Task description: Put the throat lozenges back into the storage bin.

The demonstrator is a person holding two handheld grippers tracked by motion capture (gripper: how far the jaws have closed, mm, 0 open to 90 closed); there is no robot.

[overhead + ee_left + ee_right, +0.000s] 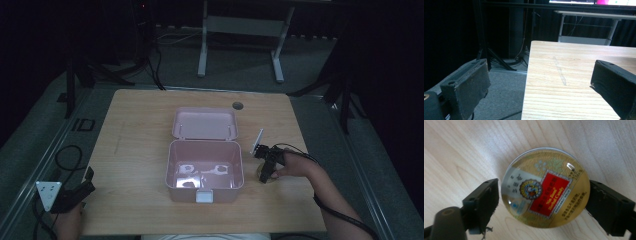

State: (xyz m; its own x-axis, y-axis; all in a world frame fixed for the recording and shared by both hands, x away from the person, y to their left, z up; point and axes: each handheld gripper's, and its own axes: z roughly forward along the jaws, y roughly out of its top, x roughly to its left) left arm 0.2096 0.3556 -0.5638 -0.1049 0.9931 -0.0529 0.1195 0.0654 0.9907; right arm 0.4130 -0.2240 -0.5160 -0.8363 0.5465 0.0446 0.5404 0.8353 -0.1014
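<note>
- The wooden table [145, 125] is the biggest thing here, pale grain, with a small round hole [237, 105] near its far edge.
- In the middle sits a pink plastic box [172, 170], its lid [205, 123] thrown back flat behind it and a whitish latch at the front; there are pale shapes inside, too dim to make out.
- Over on the right, the right gripper [265, 175] points down at the table just beside the box, a hand behind it.
- Its jaws straddle a round candy tin [545, 187] lying flat on the wood, right jaw against the rim, left jaw at the edge or a hair off (hard to call).
- The tin: gold lid, glossy and domed, a floral pattern up top, a red label reading "Herbal Candy" in small print, a round emblem beside it; the other characters are too small to read.
- The left gripper [539, 90] hangs at the near left corner, jaws wide apart, nothing between them.
</note>
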